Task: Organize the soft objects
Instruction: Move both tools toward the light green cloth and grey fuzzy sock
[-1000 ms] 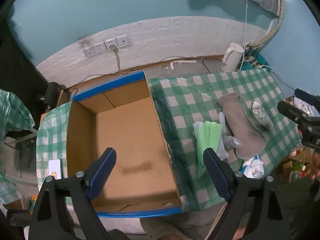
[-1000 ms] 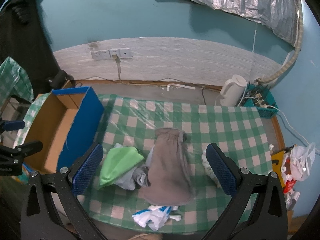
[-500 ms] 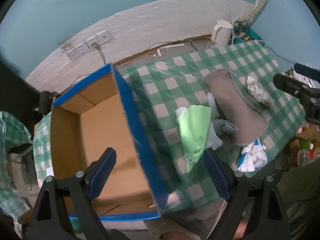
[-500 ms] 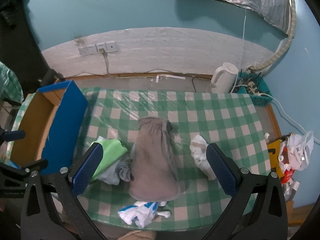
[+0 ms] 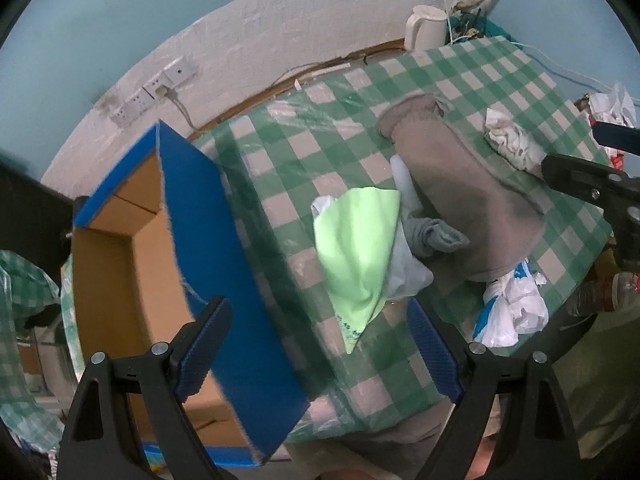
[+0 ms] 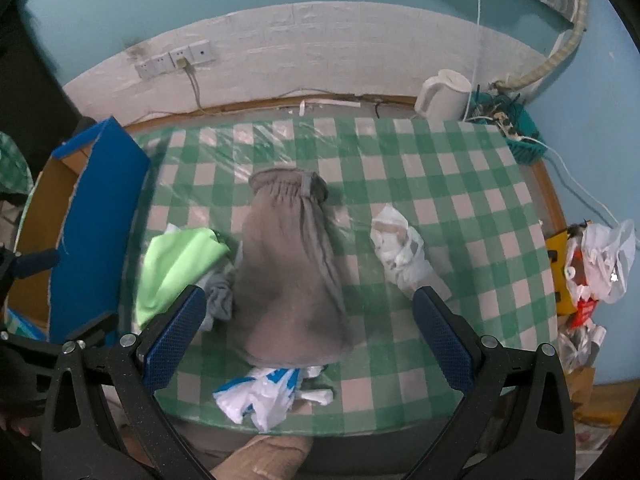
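Observation:
A grey garment (image 6: 292, 272) lies in the middle of the green checked table (image 6: 460, 216), also seen in the left wrist view as the grey garment (image 5: 468, 196). Left of it sits a light green cloth (image 6: 176, 264) (image 5: 356, 248) over a small grey sock (image 5: 432, 236). A crumpled white cloth (image 6: 400, 252) lies to the right, and a blue and white plastic bag (image 6: 264, 392) at the front edge. My right gripper (image 6: 308, 340) hovers open above the grey garment's near end. My left gripper (image 5: 316, 348) is open above the box wall and table corner, holding nothing.
An open cardboard box (image 5: 120, 280) with blue outer walls (image 6: 96, 224) stands at the table's left. A white kettle (image 6: 444, 96) and a teal basket of cables (image 6: 516, 136) sit at the back right. Plastic bags (image 6: 600, 264) hang past the right edge.
The left gripper has swung right from over the box interior toward the table and the green cloth. The right gripper has moved in and now sits closer above the grey garment.

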{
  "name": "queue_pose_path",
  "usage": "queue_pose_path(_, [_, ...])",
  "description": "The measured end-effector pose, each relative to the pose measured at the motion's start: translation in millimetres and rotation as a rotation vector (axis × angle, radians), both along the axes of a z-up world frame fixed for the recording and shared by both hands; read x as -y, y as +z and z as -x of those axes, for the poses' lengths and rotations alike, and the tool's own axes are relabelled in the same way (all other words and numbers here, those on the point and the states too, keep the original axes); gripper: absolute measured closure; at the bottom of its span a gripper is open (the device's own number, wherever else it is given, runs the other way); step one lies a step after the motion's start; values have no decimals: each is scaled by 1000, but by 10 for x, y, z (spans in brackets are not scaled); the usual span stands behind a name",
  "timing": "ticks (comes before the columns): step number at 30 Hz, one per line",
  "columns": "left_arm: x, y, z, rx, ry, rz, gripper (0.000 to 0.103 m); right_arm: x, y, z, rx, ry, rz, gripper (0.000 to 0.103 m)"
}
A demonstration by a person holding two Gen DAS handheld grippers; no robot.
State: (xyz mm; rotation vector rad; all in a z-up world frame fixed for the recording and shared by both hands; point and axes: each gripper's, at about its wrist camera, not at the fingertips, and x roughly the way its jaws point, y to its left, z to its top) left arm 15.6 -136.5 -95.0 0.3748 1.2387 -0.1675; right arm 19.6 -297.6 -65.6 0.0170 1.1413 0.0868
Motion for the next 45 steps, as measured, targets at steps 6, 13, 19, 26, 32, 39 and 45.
queue_pose_path(6, [148,-151,-37,-4,-7,-13,14,-41,-118,-57,-20,5,20,2])
queue_pose_path(13, [221,-329,-120,-26,8,-15,14,-36,-182,-77,-33,0,29,2])
queue_pose_path(19, [170,-491,-167,-63,24,-11,14,-9,-209,-99,-38,-10,31,2])
queue_pose_path(26, [90,-653,-134,-79,6,-27,14,-43,-244,-103,-45,3,38,2])
queue_pose_path(32, [39,-782,-102,-124,3,-5,14,-74,-274,-118,-49,12,53,2])
queue_pose_path(39, [-45,-812,-165,-117,25,30,32,-191,-421,-176,-57,61,97,2])
queue_pose_path(45, [-105,-862,-230,-157,48,54,61,-304,-652,-349,-100,130,101,2])
